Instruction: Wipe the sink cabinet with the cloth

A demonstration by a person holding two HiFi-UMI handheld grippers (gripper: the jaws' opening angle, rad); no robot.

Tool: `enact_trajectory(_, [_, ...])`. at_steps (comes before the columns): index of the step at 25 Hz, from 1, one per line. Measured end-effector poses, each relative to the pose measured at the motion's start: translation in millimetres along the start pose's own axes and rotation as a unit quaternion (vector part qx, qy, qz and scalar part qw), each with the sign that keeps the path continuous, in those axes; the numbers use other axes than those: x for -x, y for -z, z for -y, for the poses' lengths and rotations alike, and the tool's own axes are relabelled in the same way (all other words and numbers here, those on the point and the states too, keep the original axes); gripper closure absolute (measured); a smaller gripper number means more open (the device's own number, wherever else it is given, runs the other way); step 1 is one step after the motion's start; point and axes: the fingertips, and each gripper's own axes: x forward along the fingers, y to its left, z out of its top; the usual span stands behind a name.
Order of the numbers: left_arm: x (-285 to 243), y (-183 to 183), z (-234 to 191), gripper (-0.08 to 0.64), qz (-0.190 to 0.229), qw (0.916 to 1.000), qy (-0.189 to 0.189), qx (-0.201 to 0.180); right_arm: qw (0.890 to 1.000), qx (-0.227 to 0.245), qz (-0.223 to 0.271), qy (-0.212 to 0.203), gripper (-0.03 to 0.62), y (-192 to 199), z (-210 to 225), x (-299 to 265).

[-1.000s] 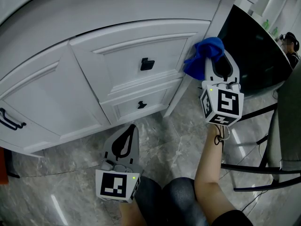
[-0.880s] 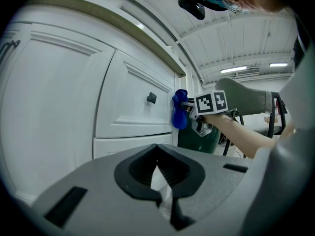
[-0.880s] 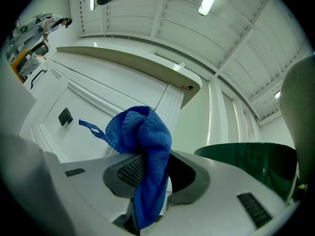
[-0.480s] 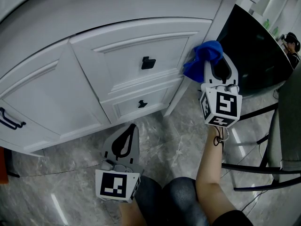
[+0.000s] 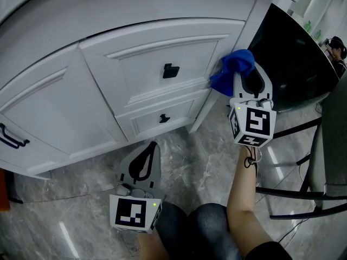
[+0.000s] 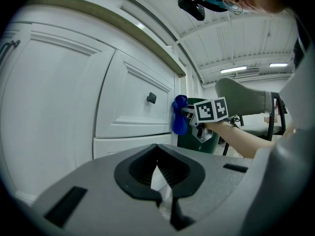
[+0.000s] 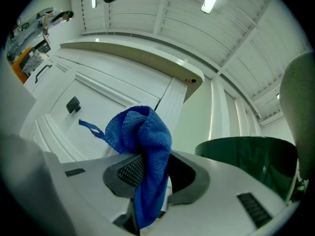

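Observation:
The white sink cabinet [image 5: 135,64] fills the upper left of the head view, with two drawers bearing black knobs [image 5: 170,70]. A blue cloth [image 5: 233,69] is bunched against the cabinet's right corner post, beside the upper drawer. My right gripper [image 5: 241,76] is shut on the blue cloth [image 7: 142,141], which hangs down between the jaws of this gripper [image 7: 147,156]. My left gripper [image 5: 150,148] hovers low over the floor in front of the lower drawer, shut with nothing in it. In the left gripper view its jaws [image 6: 157,149] meet at the tip, with the cloth [image 6: 179,114] far ahead.
A dark green bin [image 5: 293,64] stands just right of the cabinet. A chair with a black metal frame [image 5: 303,191] is at the right edge. The cabinet door on the left has a black handle [image 5: 12,137]. Grey marble floor [image 5: 81,199] lies below, with the person's knees [image 5: 200,226].
My right gripper has slid slightly down and to the left along the corner post with the cloth. The left gripper has stayed put.

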Motion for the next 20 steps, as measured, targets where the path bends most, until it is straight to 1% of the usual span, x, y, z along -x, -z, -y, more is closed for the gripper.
enact_trajectory(6, [-0.4, -0.7, -0.4, 0.557, -0.004, 1.0000, -0.003, -0.001, 1.000, 0.002, 0.001, 0.003, 0.477, 2.9, -1.4, 0.9])
enact_trajectory(9, [-1.1, -1.8, 0.3, 0.557, 0.004, 1.0000, -0.004, 0.005, 1.000, 0.004, 0.004, 0.005, 0.477, 3.5, -2.0, 1.3])
enact_trajectory(13, [-1.2, 0.4, 1.4, 0.557, -0.003, 1.0000, 0.000, -0.002, 1.000, 0.004, 0.004, 0.004, 0.477, 5.4, -2.7, 2.1])
enact_trajectory(20, [-2.4, 1.0, 2.3, 0.557, -0.004, 1.0000, 0.001, -0.002, 1.000, 0.005, 0.006, 0.003, 0.477, 9.6, -4.9, 3.5])
